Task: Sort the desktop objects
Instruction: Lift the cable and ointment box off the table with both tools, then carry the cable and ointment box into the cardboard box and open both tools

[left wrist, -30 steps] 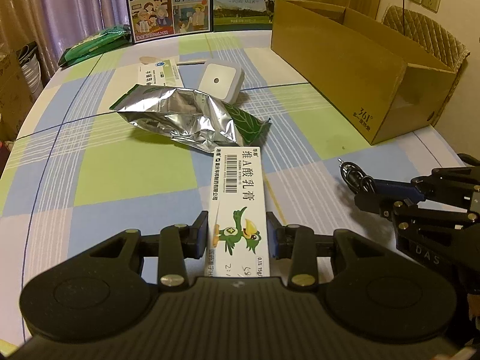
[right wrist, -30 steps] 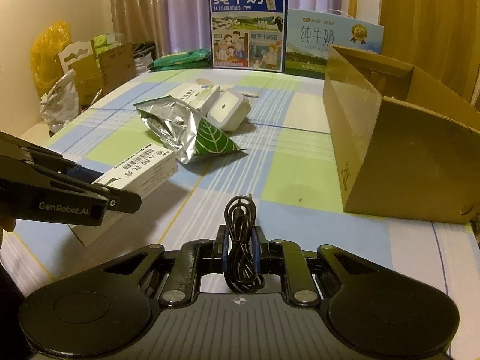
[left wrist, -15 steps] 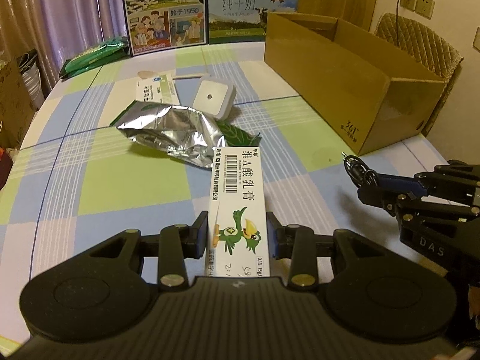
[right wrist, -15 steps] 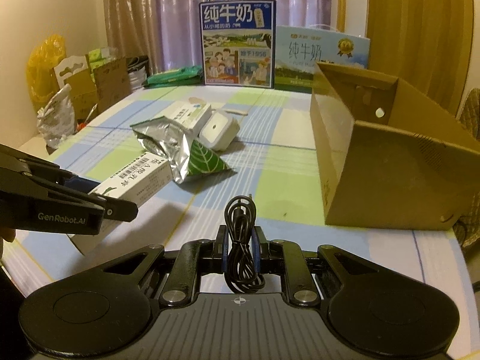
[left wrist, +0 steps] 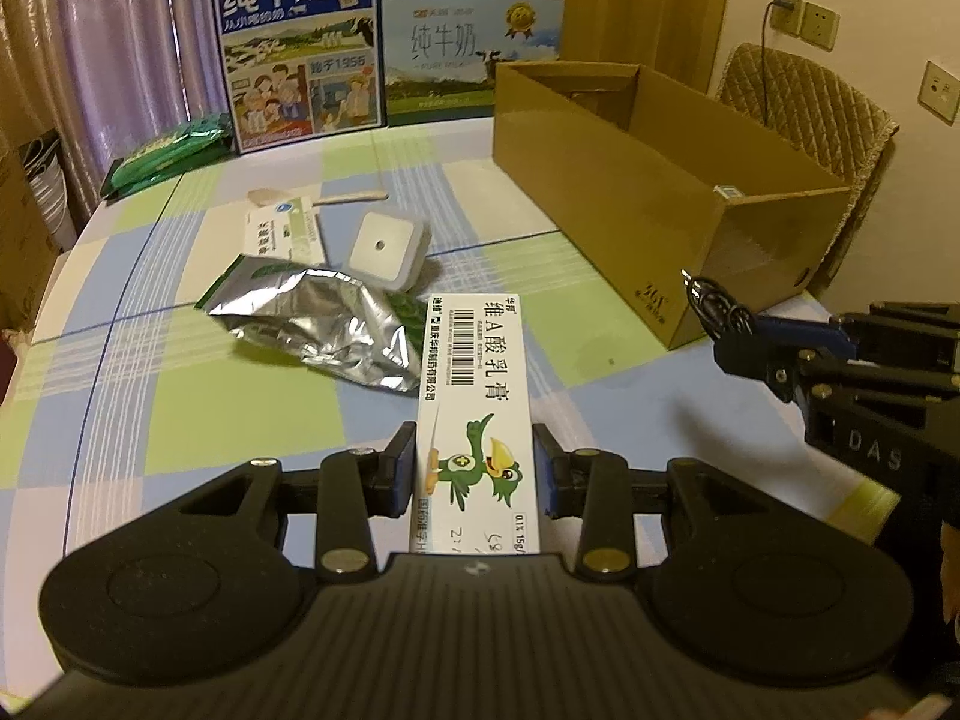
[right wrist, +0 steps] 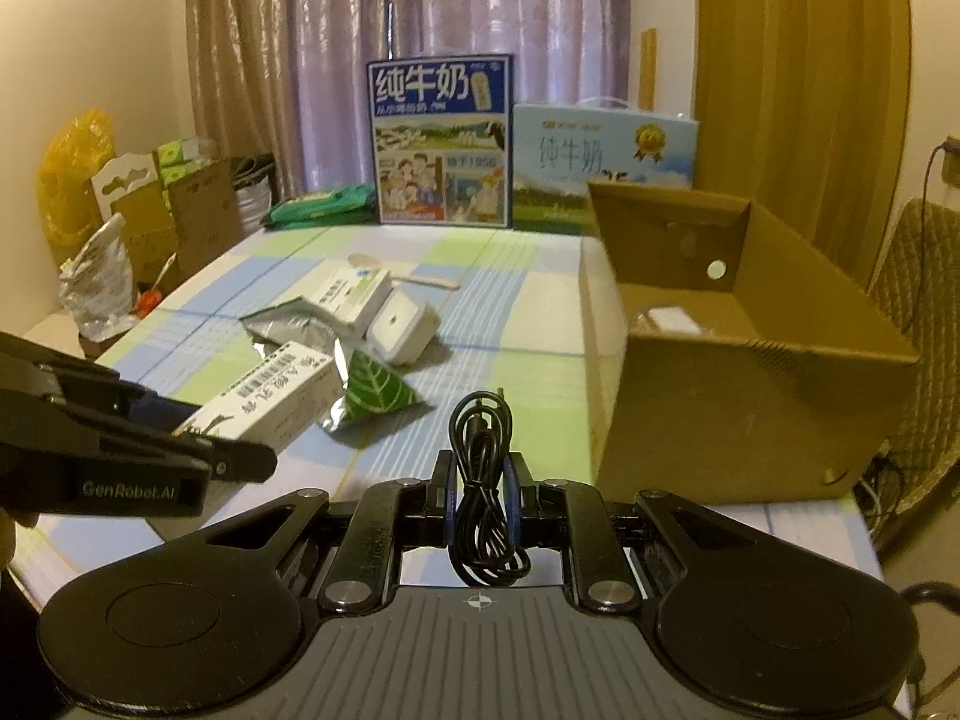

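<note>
A curtained room holds a table (left wrist: 198,396) under a blue, green and white checked cloth. Two milk cartons (left wrist: 300,54) stand at its far edge. An open cardboard box (left wrist: 606,204) lies along the right edge, its long axis running from near to far, with something small and white on its floor.

Mid-table lie a crumpled foil pouch (left wrist: 324,324), a white square device (left wrist: 384,246) and a small white carton (left wrist: 282,231), close together.

The right gripper (right wrist: 480,492) pinches a coiled black cable (right wrist: 483,480) upright between its pads. The box sits just ahead and to its right, so this hand is the nearer one.

The left gripper (left wrist: 474,468) clamps a long white ointment box (left wrist: 474,402) by its near end, its long axis pointing away. The cardboard box lies ahead and well to its right, beyond the right gripper.
</note>
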### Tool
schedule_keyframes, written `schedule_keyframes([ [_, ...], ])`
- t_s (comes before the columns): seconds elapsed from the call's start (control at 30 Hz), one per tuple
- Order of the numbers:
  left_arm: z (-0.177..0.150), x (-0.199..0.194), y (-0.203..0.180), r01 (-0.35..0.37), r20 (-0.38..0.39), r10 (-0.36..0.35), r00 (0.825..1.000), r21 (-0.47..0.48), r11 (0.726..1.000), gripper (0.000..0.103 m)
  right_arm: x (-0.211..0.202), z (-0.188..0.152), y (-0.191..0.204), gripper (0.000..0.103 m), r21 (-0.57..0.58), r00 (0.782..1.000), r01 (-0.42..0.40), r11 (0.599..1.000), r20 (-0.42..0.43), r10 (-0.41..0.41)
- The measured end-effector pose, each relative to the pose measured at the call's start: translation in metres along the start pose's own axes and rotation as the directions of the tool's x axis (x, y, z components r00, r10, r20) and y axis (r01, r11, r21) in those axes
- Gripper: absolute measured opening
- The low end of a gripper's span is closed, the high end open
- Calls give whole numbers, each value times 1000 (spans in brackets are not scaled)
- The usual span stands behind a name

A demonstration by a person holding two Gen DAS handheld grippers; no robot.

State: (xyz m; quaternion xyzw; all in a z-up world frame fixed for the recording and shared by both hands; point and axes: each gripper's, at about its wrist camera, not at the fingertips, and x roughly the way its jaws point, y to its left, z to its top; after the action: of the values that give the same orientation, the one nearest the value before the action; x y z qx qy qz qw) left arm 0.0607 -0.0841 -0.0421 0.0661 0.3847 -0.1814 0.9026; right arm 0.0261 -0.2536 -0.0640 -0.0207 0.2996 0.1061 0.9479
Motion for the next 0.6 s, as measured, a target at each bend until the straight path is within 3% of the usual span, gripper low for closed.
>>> schedule_keyframes([
  [0.6, 35, -1, -34, 53, 47, -56, 997, 61, 997, 33, -15, 30, -34, 13, 19, 997, 50, 999, 59, -51],
])
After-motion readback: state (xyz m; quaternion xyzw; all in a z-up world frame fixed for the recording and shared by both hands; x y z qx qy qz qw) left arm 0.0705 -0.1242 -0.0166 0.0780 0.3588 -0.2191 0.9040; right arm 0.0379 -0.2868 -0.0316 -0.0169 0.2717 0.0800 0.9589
